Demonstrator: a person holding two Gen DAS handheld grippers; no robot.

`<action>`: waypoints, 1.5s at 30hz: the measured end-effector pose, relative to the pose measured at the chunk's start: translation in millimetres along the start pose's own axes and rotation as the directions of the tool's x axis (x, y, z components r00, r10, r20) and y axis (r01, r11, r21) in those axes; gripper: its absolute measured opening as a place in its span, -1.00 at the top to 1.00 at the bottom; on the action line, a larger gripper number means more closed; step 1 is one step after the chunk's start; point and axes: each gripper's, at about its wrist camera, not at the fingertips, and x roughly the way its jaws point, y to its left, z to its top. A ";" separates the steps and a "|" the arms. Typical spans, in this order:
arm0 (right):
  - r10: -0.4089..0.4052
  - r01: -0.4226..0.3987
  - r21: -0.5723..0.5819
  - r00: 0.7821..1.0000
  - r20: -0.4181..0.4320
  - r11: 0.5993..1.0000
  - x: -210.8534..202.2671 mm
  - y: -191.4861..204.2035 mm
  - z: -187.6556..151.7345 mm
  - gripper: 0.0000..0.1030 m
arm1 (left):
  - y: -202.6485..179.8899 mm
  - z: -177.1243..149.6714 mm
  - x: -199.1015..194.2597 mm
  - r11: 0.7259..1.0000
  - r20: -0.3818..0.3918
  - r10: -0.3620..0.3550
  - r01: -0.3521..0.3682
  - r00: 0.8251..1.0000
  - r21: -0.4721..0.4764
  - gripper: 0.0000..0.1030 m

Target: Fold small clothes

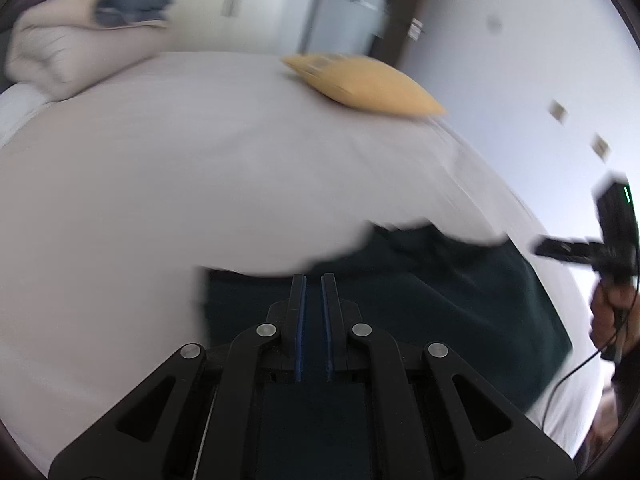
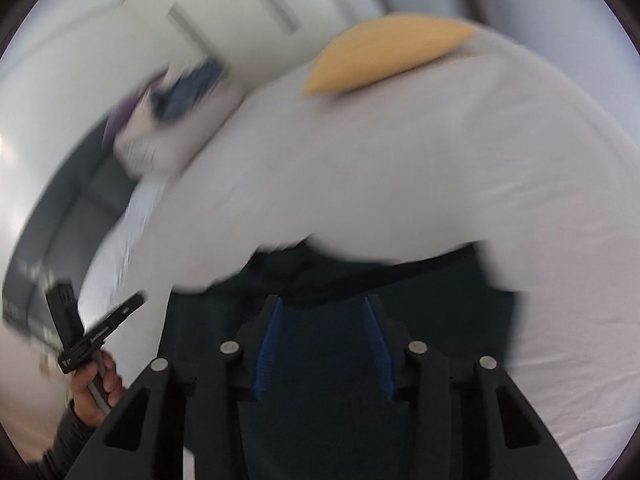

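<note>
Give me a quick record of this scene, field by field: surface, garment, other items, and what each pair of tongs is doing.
surface: bed with white sheet
garment: dark green cloth, lying on the sheet, near edge
other items: yellow pillow; beige bedding pile with dark clothes on top
left tongs: narrow gap, nothing between them
right tongs: open, over the garment
image quality: motion-blurred

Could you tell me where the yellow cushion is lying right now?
The yellow cushion lies on the white bed at its far edge, upper centre-right in the left wrist view, well beyond the dark garment and apart from the beige pillows on the far left.
</note>
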 end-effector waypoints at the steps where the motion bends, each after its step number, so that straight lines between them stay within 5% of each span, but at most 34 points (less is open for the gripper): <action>1: -0.013 0.011 -0.036 0.999 -0.048 0.999 13.2 11.9 0.2 0.19 | -9.5 -5.8 6.1 1.000 -0.020 0.001 -0.001 1.000 0.019 0.87; 5: -0.214 0.157 -0.255 0.953 -0.215 0.954 74.4 50.6 -16.1 0.21 | -28.1 -28.7 25.7 1.000 -0.061 0.002 0.000 0.998 0.031 0.87; 7: -0.301 0.223 -0.308 0.925 -0.233 0.925 94.1 53.2 -23.6 0.43 | -32.4 -39.5 30.2 1.000 -0.063 0.005 -0.004 0.998 0.023 0.87; 10: -0.334 0.278 -0.265 0.921 -0.199 0.923 105.0 35.5 -20.8 0.69 | -26.6 -46.0 36.3 1.000 -0.070 0.030 -0.029 0.997 0.010 0.87; 13: -0.431 0.386 -0.254 0.889 -0.155 0.887 118.4 24.2 -7.4 0.80 | -12.0 -49.2 26.6 0.999 -0.051 0.025 -0.027 0.998 -0.035 0.87; 20: -0.502 0.498 -0.093 0.865 -0.016 0.862 114.5 -2.0 8.5 1.00 | 20.9 -62.3 -6.9 0.989 0.024 0.100 -0.096 0.995 -0.112 0.87; 23: -0.470 0.471 -0.012 0.881 0.046 0.882 89.6 -5.9 2.0 1.00 | 43.0 -68.1 -32.8 0.976 0.097 0.109 -0.088 0.989 -0.201 0.87; 26: -0.384 0.387 -0.005 0.915 0.126 0.922 50.6 8.2 -16.6 0.75 | 61.9 -75.0 -60.0 0.964 0.148 0.127 -0.088 0.981 -0.250 0.87; 28: -0.295 0.299 -0.020 0.948 0.118 0.954 38.5 20.3 -32.1 0.33 | 71.9 -80.2 -70.6 0.954 0.159 0.125 -0.074 0.979 -0.291 0.87; 30: -0.261 0.268 -0.072 0.961 0.090 0.961 39.7 31.3 -49.8 0.23 | 75.0 -86.3 -76.3 0.948 0.158 0.117 -0.063 0.980 -0.312 0.87; 35: -0.239 0.244 -0.062 0.968 0.076 0.968 44.6 15.9 -69.9 0.31 | 56.2 -99.9 -65.1 0.959 0.101 0.093 -0.061 0.991 -0.276 0.87; 37: -0.245 0.246 0.000 0.965 0.090 0.969 37.4 4.9 -70.9 0.78 | 47.3 -104.7 -59.5 0.965 0.080 0.086 -0.063 0.993 -0.256 0.87; 38: -0.249 0.246 0.036 0.964 0.096 0.969 32.0 0.1 -70.0 0.80 | 44.6 -106.9 -60.3 0.965 0.082 0.083 -0.060 0.993 -0.254 0.87; 39: -0.241 0.234 0.069 0.964 0.112 0.970 25.1 -5.5 -68.4 0.78 | 43.7 -108.0 -59.5 0.964 0.081 0.082 -0.059 0.993 -0.259 0.87; 43: -0.136 0.101 0.141 0.953 0.272 0.985 -36.9 -20.4 -64.3 -0.01 | 44.4 -117.9 -65.1 0.958 0.069 0.070 -0.048 0.995 -0.281 0.87; 45: -0.123 0.057 0.203 0.935 0.332 0.978 -66.6 -47.2 -55.6 -0.03 | 45.4 -123.7 -71.5 0.957 0.074 0.069 -0.045 0.995 -0.288 0.87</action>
